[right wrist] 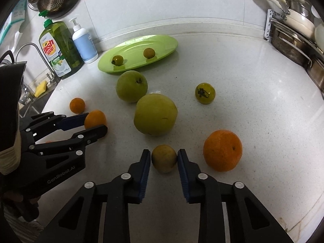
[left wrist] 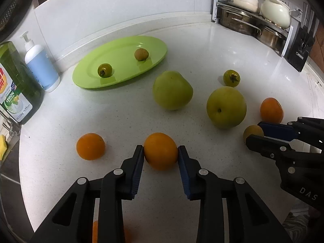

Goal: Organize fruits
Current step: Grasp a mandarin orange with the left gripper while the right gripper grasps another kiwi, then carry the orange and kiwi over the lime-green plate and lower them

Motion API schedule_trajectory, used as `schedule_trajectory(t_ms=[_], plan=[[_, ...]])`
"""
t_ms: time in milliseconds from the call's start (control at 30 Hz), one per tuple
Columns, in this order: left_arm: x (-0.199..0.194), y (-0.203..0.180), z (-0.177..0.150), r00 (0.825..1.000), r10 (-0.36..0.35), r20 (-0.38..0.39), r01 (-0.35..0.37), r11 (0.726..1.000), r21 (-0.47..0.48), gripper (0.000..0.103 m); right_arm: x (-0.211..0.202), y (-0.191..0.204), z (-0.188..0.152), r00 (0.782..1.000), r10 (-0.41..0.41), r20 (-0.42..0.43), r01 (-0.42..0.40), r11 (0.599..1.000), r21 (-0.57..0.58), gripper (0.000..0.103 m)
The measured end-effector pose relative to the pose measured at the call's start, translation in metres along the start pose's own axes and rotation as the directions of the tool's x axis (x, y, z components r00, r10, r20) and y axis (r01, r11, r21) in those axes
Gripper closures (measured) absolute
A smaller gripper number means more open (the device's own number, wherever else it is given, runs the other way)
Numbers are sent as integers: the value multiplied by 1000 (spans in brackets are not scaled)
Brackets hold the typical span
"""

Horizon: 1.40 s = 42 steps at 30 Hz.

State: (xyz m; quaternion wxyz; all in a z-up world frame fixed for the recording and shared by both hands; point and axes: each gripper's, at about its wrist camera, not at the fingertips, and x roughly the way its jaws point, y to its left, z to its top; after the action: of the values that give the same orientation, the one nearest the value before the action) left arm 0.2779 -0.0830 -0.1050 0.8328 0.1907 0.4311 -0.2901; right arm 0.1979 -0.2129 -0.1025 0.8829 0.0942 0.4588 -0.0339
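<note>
My left gripper (left wrist: 161,150) is shut on an orange mandarin (left wrist: 160,151) that rests on the white counter. It also shows in the right wrist view (right wrist: 95,119). My right gripper (right wrist: 164,158) is shut on a small yellow-brown fruit (right wrist: 164,159), also on the counter; the left wrist view shows this fruit (left wrist: 252,132) between its fingers. A green oval plate (left wrist: 121,46) at the back holds a small green tomato (left wrist: 104,70) and a small brown fruit (left wrist: 141,54). Two large green apples (left wrist: 172,90) (left wrist: 226,107), another green tomato (left wrist: 231,78) and two more mandarins (left wrist: 90,146) (left wrist: 271,110) lie loose.
A green dish soap bottle (right wrist: 57,48) and a white pump bottle (right wrist: 84,42) stand left of the plate. A faucet (right wrist: 40,56) and sink are at far left. A rack with pots (left wrist: 253,18) and a knife block (left wrist: 301,44) stand at the back right.
</note>
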Motion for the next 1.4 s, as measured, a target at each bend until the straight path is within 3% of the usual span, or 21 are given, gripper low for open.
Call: schedule_trajectory(t_ms=[767, 1100, 1400], plan=[[-45, -3, 1, 994, 22, 106, -19, 999, -33, 69, -27, 8, 11, 996, 40, 79, -36, 998, -57, 75], [-78, 6, 12, 979, 74, 192, -56, 994, -96, 69, -48, 11, 37, 983, 100, 155, -83, 991, -108, 75], [-96, 22, 34, 964, 105, 245, -75, 988, -132, 69, -49, 20, 75, 966, 190, 174, -165, 975, -147, 75]])
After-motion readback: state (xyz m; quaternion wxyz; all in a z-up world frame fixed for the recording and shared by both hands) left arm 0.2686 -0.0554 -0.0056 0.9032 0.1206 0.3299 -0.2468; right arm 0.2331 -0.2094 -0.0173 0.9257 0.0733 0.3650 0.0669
